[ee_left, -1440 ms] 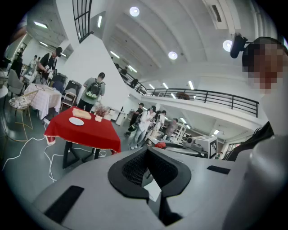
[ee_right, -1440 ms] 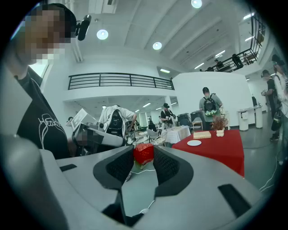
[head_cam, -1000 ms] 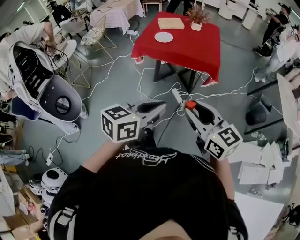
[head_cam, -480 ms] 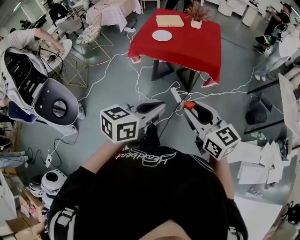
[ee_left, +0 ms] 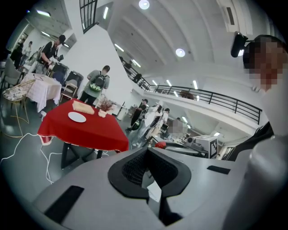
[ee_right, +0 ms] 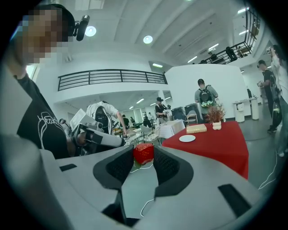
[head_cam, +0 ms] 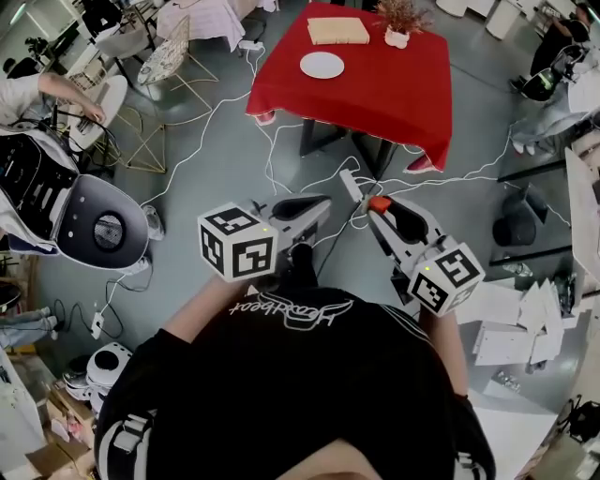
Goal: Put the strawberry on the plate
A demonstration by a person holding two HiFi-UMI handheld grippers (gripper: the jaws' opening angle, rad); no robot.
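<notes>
My right gripper [head_cam: 378,206] is shut on a red strawberry [head_cam: 379,202], held up over the grey floor; the right gripper view shows the strawberry [ee_right: 143,153] pinched between the two dark pads. Beside it, my left gripper [head_cam: 317,208] has its jaws together with nothing in them. The white plate [head_cam: 322,65] lies on a red-clothed table [head_cam: 394,94] some way ahead, empty. It also shows as the plate [ee_right: 187,138] in the right gripper view and the plate [ee_left: 77,117] in the left gripper view.
A tan block [head_cam: 338,31] and a potted dry plant [head_cam: 400,17] share the table. White cables [head_cam: 281,164] trail over the floor. A white robot [head_cam: 94,220] and wire chairs [head_cam: 164,61] stand left, a black stool [head_cam: 514,230] and papers [head_cam: 511,323] right. People stand around.
The view has shifted forward: the red table and plate sit lower and nearer in the head view. Both grippers keep their pose, the strawberry still held.
</notes>
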